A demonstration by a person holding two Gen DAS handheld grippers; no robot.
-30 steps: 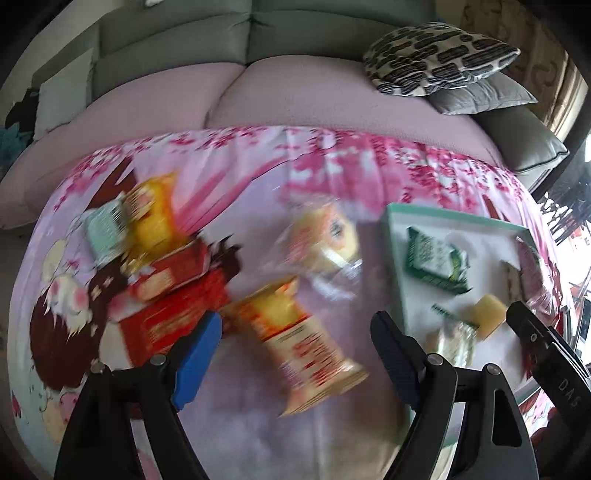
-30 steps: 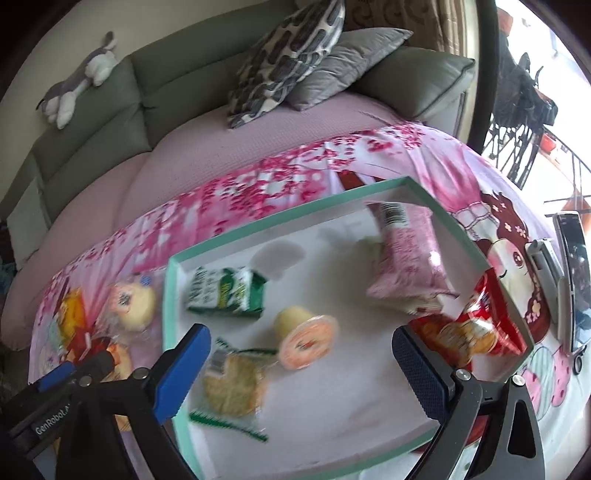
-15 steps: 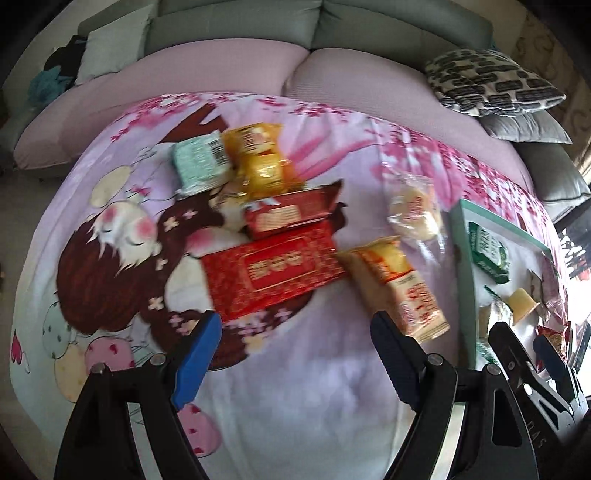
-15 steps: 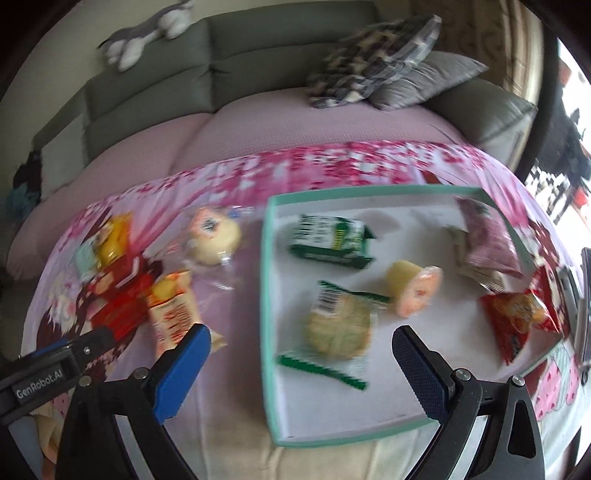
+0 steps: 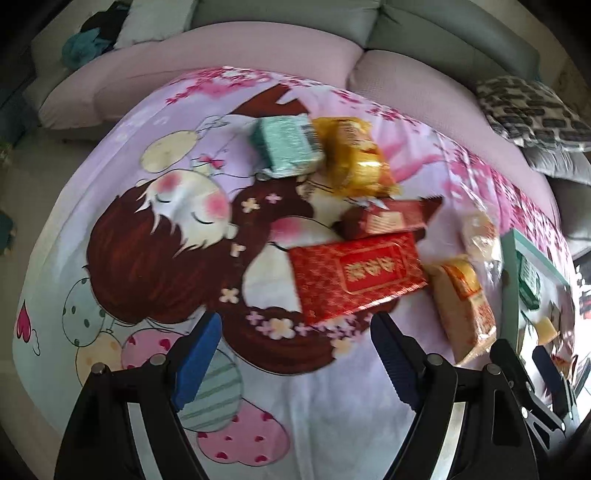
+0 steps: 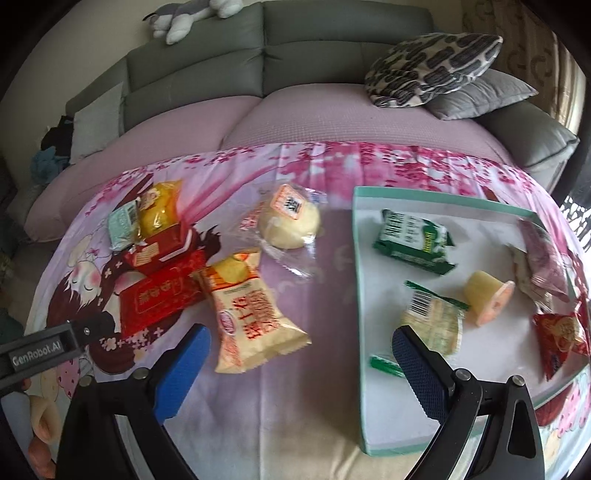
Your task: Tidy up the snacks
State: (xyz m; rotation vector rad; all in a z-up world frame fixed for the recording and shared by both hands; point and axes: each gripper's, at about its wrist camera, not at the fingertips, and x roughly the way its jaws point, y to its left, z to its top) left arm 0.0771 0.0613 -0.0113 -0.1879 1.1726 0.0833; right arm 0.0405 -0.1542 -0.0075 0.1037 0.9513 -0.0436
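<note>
Loose snacks lie on a cartoon-print cloth: a large red packet (image 5: 354, 273), a small red box (image 5: 391, 218), a yellow packet (image 5: 354, 158), a mint packet (image 5: 288, 144), a cream-and-orange bag (image 6: 251, 310) and a wrapped bun (image 6: 288, 221). A teal-rimmed tray (image 6: 356, 295) at the right holds a green packet (image 6: 413, 236), a jelly cup (image 6: 487, 297), a cracker pack (image 6: 432, 325) and pink and red bags. My left gripper (image 5: 295, 343) hangs open just short of the large red packet. My right gripper (image 6: 301, 365) is open over the cloth, between the bag and the tray.
A grey sofa with pink seat covers (image 6: 314, 110) runs behind the cloth, with patterned and grey cushions (image 6: 436, 66) and a plush toy (image 6: 184, 18) on it. A hand (image 6: 40, 424) and the left tool's black arm (image 6: 40, 350) show at the lower left.
Both views have swung left. The tray slid to the right in each, and the loose snack pile came under the left gripper. Both grippers stayed open and empty.
</note>
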